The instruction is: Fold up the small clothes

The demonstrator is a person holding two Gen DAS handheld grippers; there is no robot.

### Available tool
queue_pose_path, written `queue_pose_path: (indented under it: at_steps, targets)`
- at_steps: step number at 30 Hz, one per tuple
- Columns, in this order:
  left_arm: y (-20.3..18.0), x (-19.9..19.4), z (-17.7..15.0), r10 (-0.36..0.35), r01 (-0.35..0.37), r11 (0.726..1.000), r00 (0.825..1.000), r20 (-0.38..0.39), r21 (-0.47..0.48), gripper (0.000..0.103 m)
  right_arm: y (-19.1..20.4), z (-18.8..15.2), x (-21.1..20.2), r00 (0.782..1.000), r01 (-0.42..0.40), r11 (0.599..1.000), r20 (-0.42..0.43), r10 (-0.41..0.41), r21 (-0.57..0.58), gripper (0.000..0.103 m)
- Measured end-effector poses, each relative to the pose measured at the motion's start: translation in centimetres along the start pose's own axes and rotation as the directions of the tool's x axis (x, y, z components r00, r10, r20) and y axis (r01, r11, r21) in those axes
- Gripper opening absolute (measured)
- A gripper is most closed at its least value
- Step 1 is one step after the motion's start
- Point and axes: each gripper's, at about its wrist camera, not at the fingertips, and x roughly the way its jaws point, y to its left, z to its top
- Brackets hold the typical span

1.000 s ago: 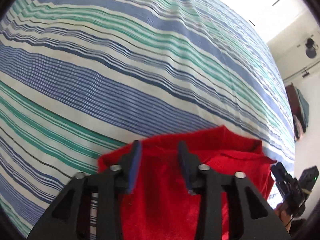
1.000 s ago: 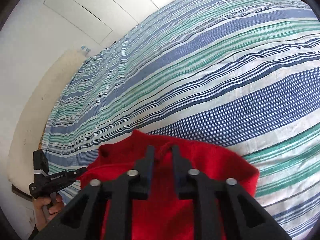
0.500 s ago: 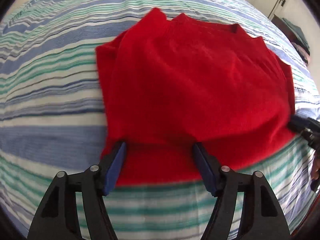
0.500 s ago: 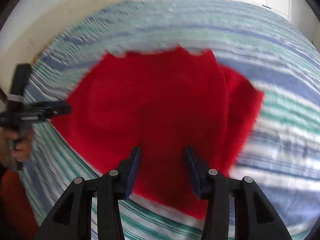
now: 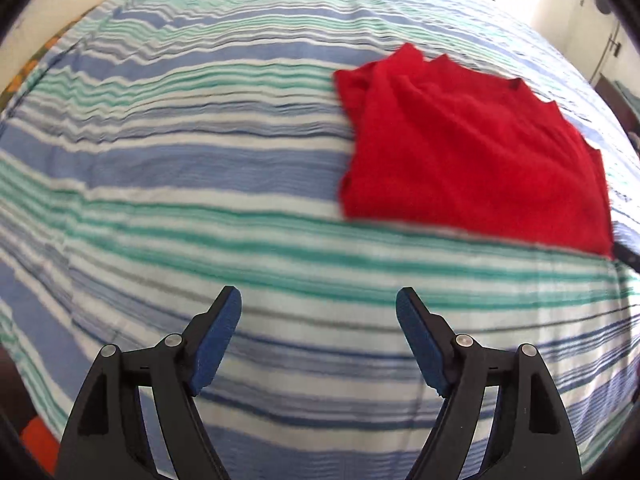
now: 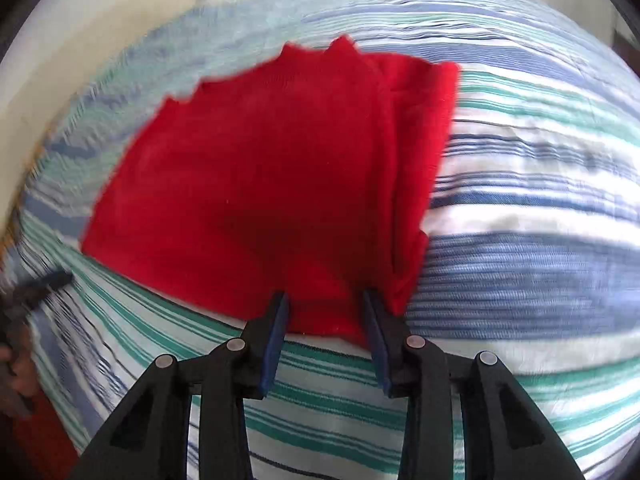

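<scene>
A red garment (image 5: 472, 148) lies folded flat on the striped bedsheet (image 5: 200, 184), at the upper right of the left wrist view. My left gripper (image 5: 318, 308) is open and empty, well short of it, over bare sheet. In the right wrist view the red garment (image 6: 272, 184) fills the middle. My right gripper (image 6: 326, 304) is open, with its fingertips at the garment's near edge, one on each side of the near corner. The jaws hold nothing.
The striped sheet (image 6: 540, 240) covers the whole bed. A pale headboard or wall (image 6: 80, 32) runs along the far left of the right wrist view. The other gripper's dark tip (image 6: 44, 284) shows at the left edge there.
Both grippers let go of the red garment, which now lies flat. My left gripper opened wide and pulled back and to the left. My right gripper backed to the garment's near edge.
</scene>
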Motion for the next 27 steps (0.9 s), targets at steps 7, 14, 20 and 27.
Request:
queue_pose_path:
  at_steps: [7,14,20,27]
  targets:
    - [1.1,1.0,-3.8,0.05,-0.049,0.998,0.999,0.014,-0.038,0.093,2.9,-6.1,-7.5,0.986,0.056,0.998,0.16,-0.051,-0.028,0.059]
    - [1.6,2.1,-5.0,0.036,-0.034,0.999,0.998,0.053,-0.039,0.102,1.3,-12.2,-6.2,0.981,0.123,0.991,0.147,-0.128,0.045,0.061]
    - [1.4,2.3,-5.6,0.039,-0.037,0.999,0.996,0.08,-0.025,0.102,2.0,-12.6,-4.9,0.982,0.111,0.994,0.157,-0.108,-0.013,0.08]
    - [1.3,2.3,-5.9,0.039,-0.037,0.999,0.995,0.093,-0.022,0.102,2.0,-13.1,-4.5,0.981,0.097,0.995,0.172,-0.094,-0.009,0.08]
